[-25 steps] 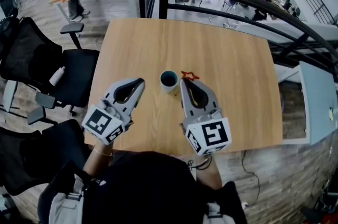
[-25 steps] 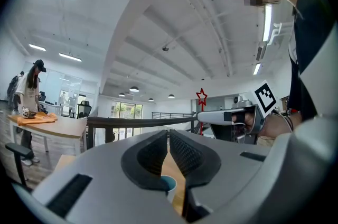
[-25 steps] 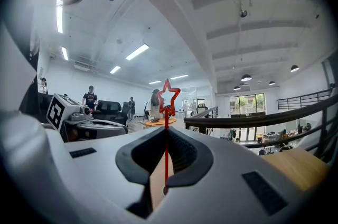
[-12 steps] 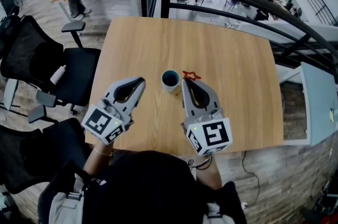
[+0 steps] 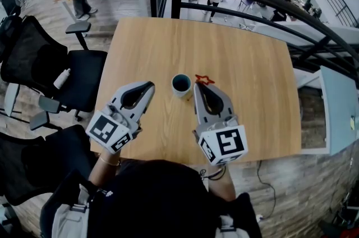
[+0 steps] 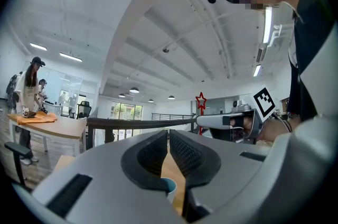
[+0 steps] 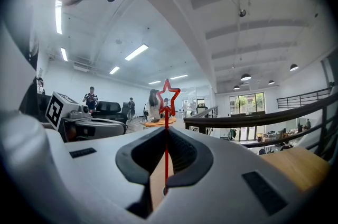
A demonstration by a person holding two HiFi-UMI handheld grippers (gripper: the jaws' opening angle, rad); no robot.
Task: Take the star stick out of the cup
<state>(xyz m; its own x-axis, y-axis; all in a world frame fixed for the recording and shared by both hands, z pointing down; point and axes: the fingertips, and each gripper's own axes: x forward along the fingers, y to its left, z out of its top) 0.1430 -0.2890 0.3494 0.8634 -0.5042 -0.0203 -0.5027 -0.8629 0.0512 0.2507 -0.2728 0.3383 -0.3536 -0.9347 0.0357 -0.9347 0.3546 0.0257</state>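
Right tongs (image 7: 166,130) round star stick (image 7: 166,112), cup (image 5: 179,92) beside

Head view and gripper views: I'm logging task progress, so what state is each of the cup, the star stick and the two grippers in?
cup: upright on the table, no stick in it.
star stick: out of the cup, upright, clamped between the right gripper's jaws.
right gripper: shut on the star stick, beside the cup.
left gripper: jaws together, nothing between them.
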